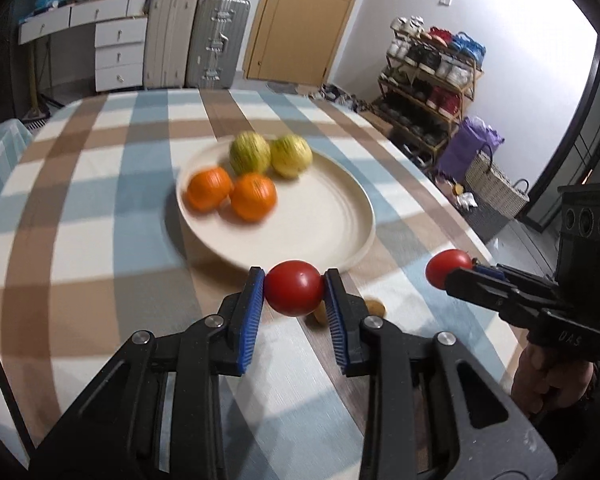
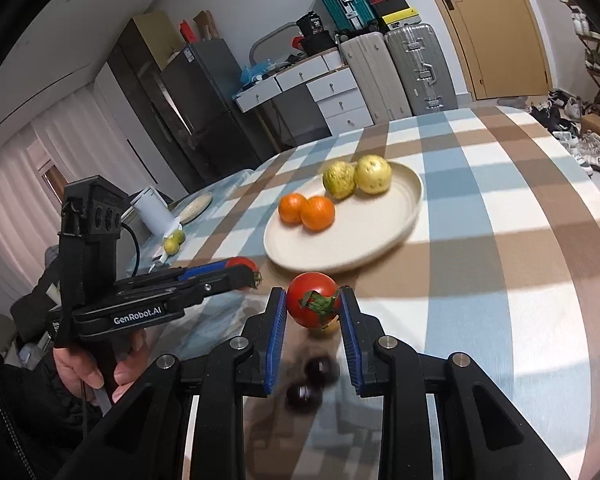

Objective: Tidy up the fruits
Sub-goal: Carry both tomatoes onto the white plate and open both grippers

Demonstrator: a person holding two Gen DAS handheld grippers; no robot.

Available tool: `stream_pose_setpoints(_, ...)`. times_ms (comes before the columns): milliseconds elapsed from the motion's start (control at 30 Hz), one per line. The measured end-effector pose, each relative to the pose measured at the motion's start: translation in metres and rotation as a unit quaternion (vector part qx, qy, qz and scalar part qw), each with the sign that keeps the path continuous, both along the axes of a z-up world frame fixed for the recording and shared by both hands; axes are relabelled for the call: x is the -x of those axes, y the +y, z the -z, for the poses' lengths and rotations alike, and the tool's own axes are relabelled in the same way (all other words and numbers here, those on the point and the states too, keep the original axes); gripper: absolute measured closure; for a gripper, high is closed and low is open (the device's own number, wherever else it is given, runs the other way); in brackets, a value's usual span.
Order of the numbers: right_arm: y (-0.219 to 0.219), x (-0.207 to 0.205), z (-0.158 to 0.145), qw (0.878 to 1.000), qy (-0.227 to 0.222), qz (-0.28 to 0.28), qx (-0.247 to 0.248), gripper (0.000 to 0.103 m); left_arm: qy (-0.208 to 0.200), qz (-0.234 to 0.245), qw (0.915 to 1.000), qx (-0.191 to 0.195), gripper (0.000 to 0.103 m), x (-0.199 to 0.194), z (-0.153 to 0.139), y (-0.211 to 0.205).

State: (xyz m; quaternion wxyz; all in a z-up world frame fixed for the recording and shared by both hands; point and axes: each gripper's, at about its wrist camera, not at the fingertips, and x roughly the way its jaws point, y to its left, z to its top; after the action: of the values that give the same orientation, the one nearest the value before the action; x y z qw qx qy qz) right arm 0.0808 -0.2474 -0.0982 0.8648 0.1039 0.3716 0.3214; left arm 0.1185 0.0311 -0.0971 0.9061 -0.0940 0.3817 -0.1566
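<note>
My left gripper (image 1: 294,280) is shut on a red tomato (image 1: 294,292), held above the checked tablecloth just short of the cream plate (image 1: 332,224). My right gripper (image 2: 313,298) is shut on a second red tomato (image 2: 312,308), its green stalk facing the camera. Each gripper shows in the other's view: the right gripper (image 1: 456,274) at the right, the left gripper (image 2: 252,276) at the left. On the plate (image 2: 360,240) lie two oranges (image 1: 232,194) and two yellow-green fruits (image 1: 270,154).
Two dark round fruits (image 2: 312,380) lie on the cloth under my right gripper. Small brown fruits (image 1: 374,308) lie beneath the left one. A white cup (image 2: 154,210), a small plate and a yellow-green fruit (image 2: 174,242) stand at the table's far left. The table edge (image 1: 480,248) runs along the right.
</note>
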Motion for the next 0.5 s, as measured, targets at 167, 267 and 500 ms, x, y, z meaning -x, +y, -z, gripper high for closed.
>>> stream_pose_setpoints(167, 0.017, -0.026, -0.008, 1.0, -0.007, -0.014, 0.008, 0.076, -0.007, -0.01, 0.9999, 0.0, 0.075, -0.025, -0.008, 0.01)
stream_pose_setpoints(267, 0.032, -0.041, -0.01, 1.0, -0.006, -0.027, 0.013, 0.076, -0.005, -0.014, 0.9999, 0.005, 0.075, -0.04, -0.007, 0.017)
stream_pose_setpoints(500, 0.065, -0.077, 0.006, 0.998, 0.02, -0.049, 0.033, 0.076, 0.011, -0.008, 0.9999, 0.01, 0.075, -0.065, 0.004, 0.027)
